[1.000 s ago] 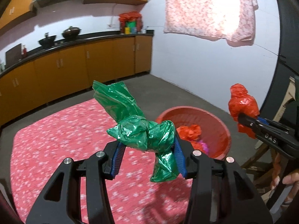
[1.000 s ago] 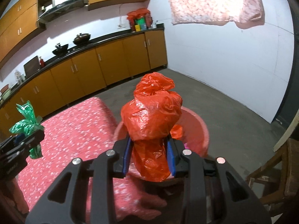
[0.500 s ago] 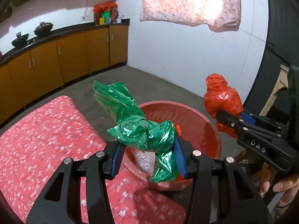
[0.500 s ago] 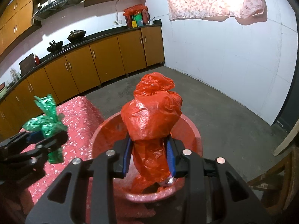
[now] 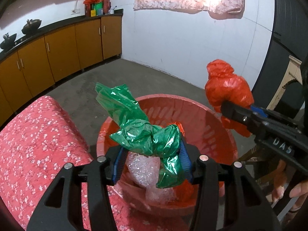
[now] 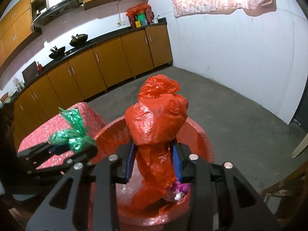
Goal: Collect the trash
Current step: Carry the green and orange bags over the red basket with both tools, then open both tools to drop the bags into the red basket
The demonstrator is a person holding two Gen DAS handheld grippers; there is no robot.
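My left gripper [image 5: 152,163] holds a crumpled green plastic bag [image 5: 142,132] between its blue pads, right over the red plastic basket [image 5: 192,100]; its jaws are opening. My right gripper [image 6: 154,159] has a knotted red plastic bag [image 6: 157,123] standing upright between its pads above the same basket [image 6: 200,132], and its jaws are opening too. The basket contains a clear plastic wad [image 5: 142,167], red plastic and a pink wrapper [image 6: 181,188]. Each view shows the other gripper: the right one [image 5: 236,111] and the left one [image 6: 57,150].
A surface covered with red floral cloth [image 5: 38,144] touches the basket's left side. Orange cabinets [image 5: 63,53] line the far wall beyond bare concrete floor [image 6: 240,115]. A wooden chair [image 5: 288,80] stands at the right. A hand [image 5: 296,192] grips the right tool.
Both grippers have moved forward and down with their bags, from beside the floral cloth to directly over the basket, which now fills more of each view.
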